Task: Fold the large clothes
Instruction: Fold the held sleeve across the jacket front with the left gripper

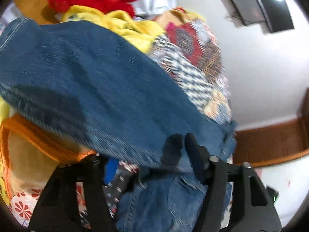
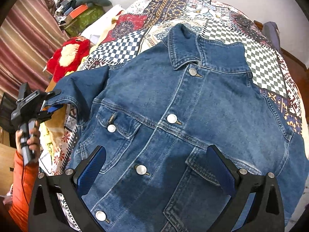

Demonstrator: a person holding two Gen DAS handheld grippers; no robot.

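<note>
A blue denim jacket lies front up and buttoned on a patterned bedspread, collar at the far end. My right gripper is open, its blue pads spread wide just above the jacket's lower front. My left gripper shows at the left in the right wrist view, shut on the cuff of the jacket's sleeve and holding it lifted. In the left wrist view the lifted denim sleeve drapes over the gripper and hides one finger.
A red plush toy and yellow cloth lie at the bed's side. Boxes and clutter stand at the back left by striped curtains. A wall-mounted screen and wooden trim show beyond the bed.
</note>
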